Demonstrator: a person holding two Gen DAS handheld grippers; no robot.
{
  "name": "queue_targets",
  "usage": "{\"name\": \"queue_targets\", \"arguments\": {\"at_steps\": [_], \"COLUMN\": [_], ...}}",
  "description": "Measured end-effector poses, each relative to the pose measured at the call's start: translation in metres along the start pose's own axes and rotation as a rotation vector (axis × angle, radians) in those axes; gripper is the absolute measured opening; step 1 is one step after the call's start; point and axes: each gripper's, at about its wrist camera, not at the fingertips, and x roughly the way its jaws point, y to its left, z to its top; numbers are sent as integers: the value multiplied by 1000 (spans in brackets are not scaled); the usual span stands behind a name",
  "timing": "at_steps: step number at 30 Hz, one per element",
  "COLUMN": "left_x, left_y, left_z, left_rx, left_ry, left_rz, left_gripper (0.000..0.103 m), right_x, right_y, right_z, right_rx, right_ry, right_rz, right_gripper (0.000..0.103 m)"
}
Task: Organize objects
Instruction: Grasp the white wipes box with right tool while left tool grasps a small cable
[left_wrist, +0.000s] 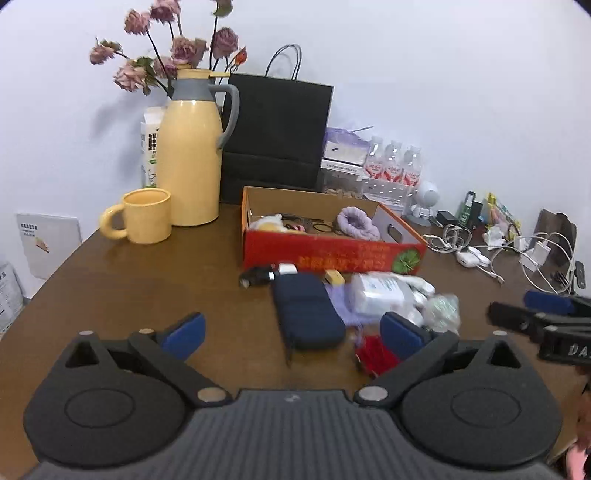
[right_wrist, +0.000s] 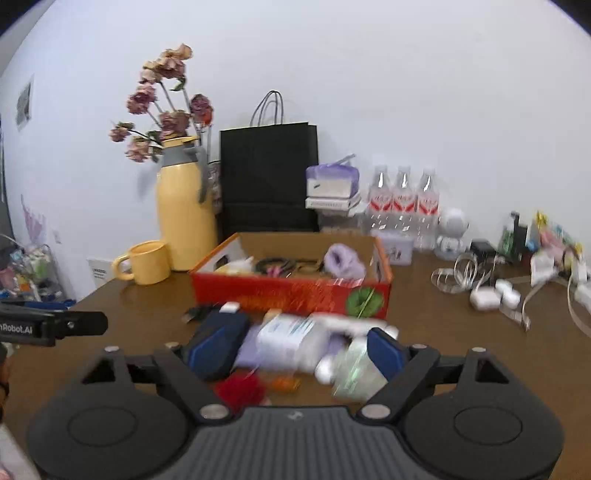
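Note:
A red cardboard box (left_wrist: 332, 254) (right_wrist: 295, 295) stands open on the brown table and holds a purple scrunchie (left_wrist: 356, 221) (right_wrist: 343, 260) and small items. In front of it lies a heap: a navy pouch (left_wrist: 308, 310) (right_wrist: 218, 341), a white packet (left_wrist: 380, 291) (right_wrist: 291, 334), a red tassel (left_wrist: 375, 354) (right_wrist: 240, 389) and a clear wrapped item (left_wrist: 441, 308) (right_wrist: 354, 373). My left gripper (left_wrist: 293, 334) is open and empty, just before the pouch. My right gripper (right_wrist: 291, 350) is open and empty, low over the heap; it also shows in the left wrist view (left_wrist: 535, 314).
A yellow jug (left_wrist: 190, 155) with dried flowers and a yellow mug (left_wrist: 146, 216) stand back left. A black paper bag (left_wrist: 275, 136), water bottles (left_wrist: 393, 168) and a white robot figure (left_wrist: 424, 201) line the wall. Cables and chargers (left_wrist: 517, 251) lie at right.

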Motion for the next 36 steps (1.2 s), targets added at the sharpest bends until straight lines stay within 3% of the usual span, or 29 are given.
{"name": "queue_targets", "arguments": {"at_steps": [4, 6, 8, 14, 21, 26, 29, 32, 36], "left_x": [-29, -41, -49, -49, -5, 21, 50, 90, 137], "left_y": [-11, -13, -15, -11, -9, -13, -10, -2, -6], "left_z": [-22, -26, -26, -24, -43, -43, -35, -24, -9], "left_rx": [-10, -1, 23, 42, 6, 38, 25, -51, -21], "left_ry": [8, -12, -34, -76, 40, 37, 53, 106, 121], "left_rz": [-27, -35, -6, 34, 57, 72, 66, 12, -4], "left_gripper": [103, 103, 103, 103, 103, 103, 103, 103, 103], "right_x": [-35, -45, -54, -64, -53, -38, -13, 24, 73], "right_y": [13, 21, 28, 20, 8, -21, -38, -50, -54], "right_z": [-36, -46, -50, -43, -55, -55, -48, -39, -28], "right_rx": [97, 35, -16, 24, 40, 36, 26, 23, 3], "right_ry": [-34, 18, 25, -15, -61, -74, -68, -37, 19], "right_rz": [20, 51, 27, -21, -90, -135, -151, -138, -120], "right_gripper": [90, 91, 91, 94, 94, 94, 93, 89, 81]}}
